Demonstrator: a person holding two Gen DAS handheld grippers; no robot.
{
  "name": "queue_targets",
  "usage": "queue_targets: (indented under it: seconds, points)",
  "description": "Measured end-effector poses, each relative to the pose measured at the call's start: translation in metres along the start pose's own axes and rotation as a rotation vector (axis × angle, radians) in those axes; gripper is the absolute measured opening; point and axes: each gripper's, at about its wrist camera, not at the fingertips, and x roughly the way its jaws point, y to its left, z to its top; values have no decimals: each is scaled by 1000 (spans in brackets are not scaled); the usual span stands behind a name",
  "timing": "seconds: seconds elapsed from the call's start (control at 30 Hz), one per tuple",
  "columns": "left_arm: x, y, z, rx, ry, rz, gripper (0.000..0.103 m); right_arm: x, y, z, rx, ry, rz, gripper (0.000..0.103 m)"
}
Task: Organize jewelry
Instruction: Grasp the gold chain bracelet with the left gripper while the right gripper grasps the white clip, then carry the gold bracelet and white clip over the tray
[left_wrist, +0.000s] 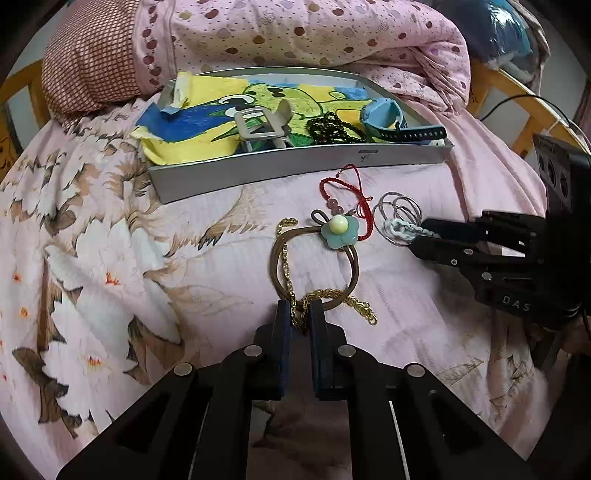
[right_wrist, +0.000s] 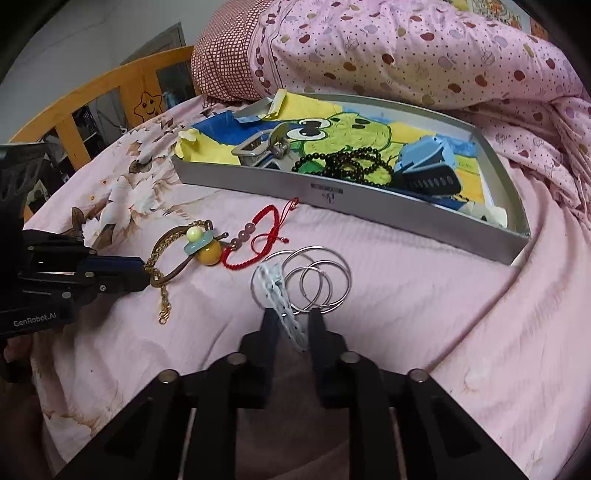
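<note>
Progress looks partial: in the grey tray (left_wrist: 295, 166) we already have a black bead bracelet (left_wrist: 332, 127), a blue watch (left_wrist: 388, 118) and a metal buckle (left_wrist: 258, 123). Our left gripper (left_wrist: 299, 317) pinches the gold chain (left_wrist: 314, 299) beside the flower hair tie (left_wrist: 338, 230); our right gripper (right_wrist: 291, 325) clamps the white band (right_wrist: 284, 299) of the silver rings (right_wrist: 314, 278). The red cord bracelet (right_wrist: 258, 240) lies on the bedsheet (left_wrist: 184, 258), unsorted.
</note>
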Motion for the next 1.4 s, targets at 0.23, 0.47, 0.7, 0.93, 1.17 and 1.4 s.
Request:
queue_targets:
  seconds: [0.23,0.47,0.7,0.93,1.17,1.4]
  points:
    - [-18,-4,-9,-42,-13,-22,7,-10,5,-8,67,54,73,5]
    - [-42,-21,-13,-52,-27,-101,7,-29,12,-9,155,34,161,4]
    - [-69,-35,-4,-28,-68,-173,7,-60,12,-5,190,-60,155,4]
    - [-90,-46,20,-3,-130,-217,7,-89,-1,4,212,-214,87,4]
    - [-99,-55,58,30,-209,-212,7,-103,-26,15,244,-337,13,4]
    - [-84,-53,102,4,-282,-186,7,-96,-66,38,290,-417,-64,4]
